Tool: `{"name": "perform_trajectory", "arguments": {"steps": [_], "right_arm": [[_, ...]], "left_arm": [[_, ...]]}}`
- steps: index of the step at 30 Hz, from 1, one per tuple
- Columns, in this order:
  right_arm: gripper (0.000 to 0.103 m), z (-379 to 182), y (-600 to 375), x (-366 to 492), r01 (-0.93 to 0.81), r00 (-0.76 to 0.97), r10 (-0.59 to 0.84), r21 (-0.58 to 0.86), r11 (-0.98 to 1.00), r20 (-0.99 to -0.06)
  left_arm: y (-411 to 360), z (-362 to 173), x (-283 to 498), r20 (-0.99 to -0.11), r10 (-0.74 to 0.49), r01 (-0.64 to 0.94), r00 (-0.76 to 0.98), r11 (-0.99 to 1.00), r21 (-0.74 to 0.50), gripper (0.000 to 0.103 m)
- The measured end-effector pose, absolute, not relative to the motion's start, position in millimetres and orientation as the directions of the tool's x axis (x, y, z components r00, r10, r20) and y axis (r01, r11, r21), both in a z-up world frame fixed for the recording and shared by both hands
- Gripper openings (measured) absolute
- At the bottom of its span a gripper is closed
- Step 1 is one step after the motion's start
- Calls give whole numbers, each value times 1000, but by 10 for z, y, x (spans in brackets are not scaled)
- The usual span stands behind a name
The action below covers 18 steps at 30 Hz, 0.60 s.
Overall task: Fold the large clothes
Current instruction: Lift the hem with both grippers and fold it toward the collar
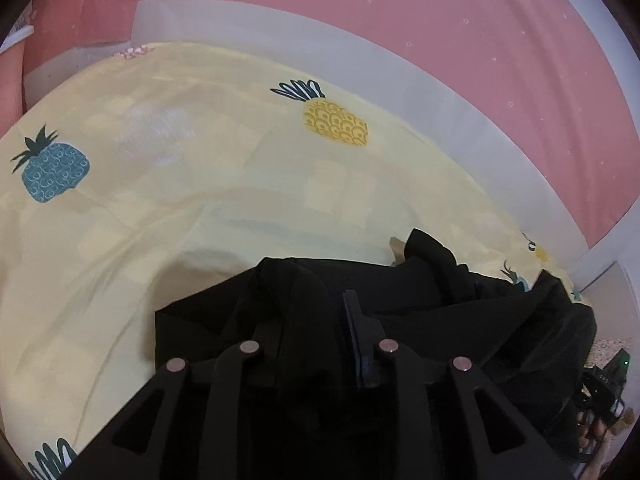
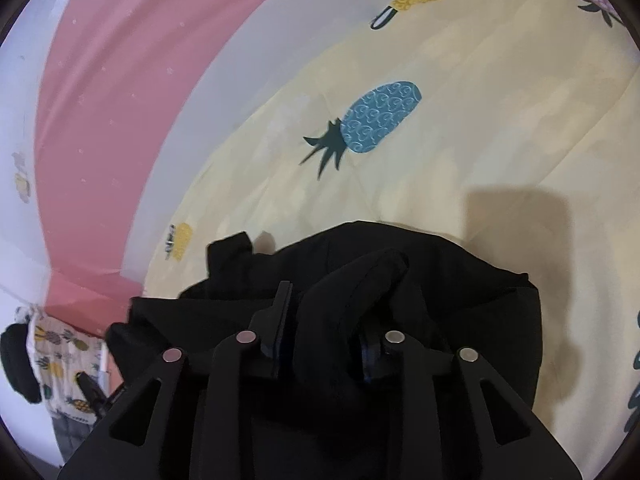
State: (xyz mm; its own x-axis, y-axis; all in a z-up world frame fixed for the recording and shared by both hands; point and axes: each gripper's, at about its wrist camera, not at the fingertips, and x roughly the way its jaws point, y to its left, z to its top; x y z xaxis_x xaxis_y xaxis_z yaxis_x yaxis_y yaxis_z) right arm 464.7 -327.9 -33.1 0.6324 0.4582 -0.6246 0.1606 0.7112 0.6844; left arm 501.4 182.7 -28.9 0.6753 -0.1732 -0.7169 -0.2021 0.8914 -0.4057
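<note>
Black garment (image 1: 420, 300) lies bunched on yellow pineapple bedsheet (image 1: 200, 200), near pink wall (image 1: 480, 60). Your left gripper (image 1: 316, 320): cloth fold between slightly parted jaws; pinch or loose, cannot tell. Your right gripper (image 2: 324, 320): same, fold bulging through gap. Both low over bed, likely to lay fold flat.

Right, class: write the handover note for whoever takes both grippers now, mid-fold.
Left gripper: fingers slightly apart, black garment between them; grip unclear.
Right gripper: same, with a bunched fold of the garment between its fingers.
Garment: lying crumpled on the yellow sheet.
Done: no neat fold visible yet.
Left: flatten it out, then fold.
</note>
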Motion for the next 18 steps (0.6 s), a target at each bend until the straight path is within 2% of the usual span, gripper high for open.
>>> {"name": "perform_trajectory", "arguments": {"steps": [2,4,6,7,9,13,15,18], "right_arm": [[40,-246,-3312,4593,128,645,484,709,693,-591],[58,-135,-3324,4555,86,661,504,723,685,-556],[69,22,-3339,4494,45,685,498,713,700,-532],[70,107,-3364,4456,31,702,483,700,713,-524],[70,253,-3428,4383,3,733,461,679,734,-501],[70,293,-3492,4343,21,740,408,625,780,-534],[70,187,-3473,4389,46,718,388,596,802,-578],[70,-16,-3396,4510,74,673,389,581,811,-629]], "left_arm": [[1883,-199,4971,-704,-207,-180,679,884,-433,33],[1961,-65,4891,-676,-252,-154,693,864,-479,41],[2041,85,4795,-645,-286,-132,708,844,-519,52],[2079,161,4748,-629,-299,-121,718,836,-535,56],[2146,340,4665,-595,-275,-118,755,836,-536,74],[2406,598,4440,-508,-171,-157,844,827,-539,89],[2427,499,4483,-561,-136,-203,817,842,-500,91],[2363,147,4656,-670,-150,-233,727,865,-445,91]]}}
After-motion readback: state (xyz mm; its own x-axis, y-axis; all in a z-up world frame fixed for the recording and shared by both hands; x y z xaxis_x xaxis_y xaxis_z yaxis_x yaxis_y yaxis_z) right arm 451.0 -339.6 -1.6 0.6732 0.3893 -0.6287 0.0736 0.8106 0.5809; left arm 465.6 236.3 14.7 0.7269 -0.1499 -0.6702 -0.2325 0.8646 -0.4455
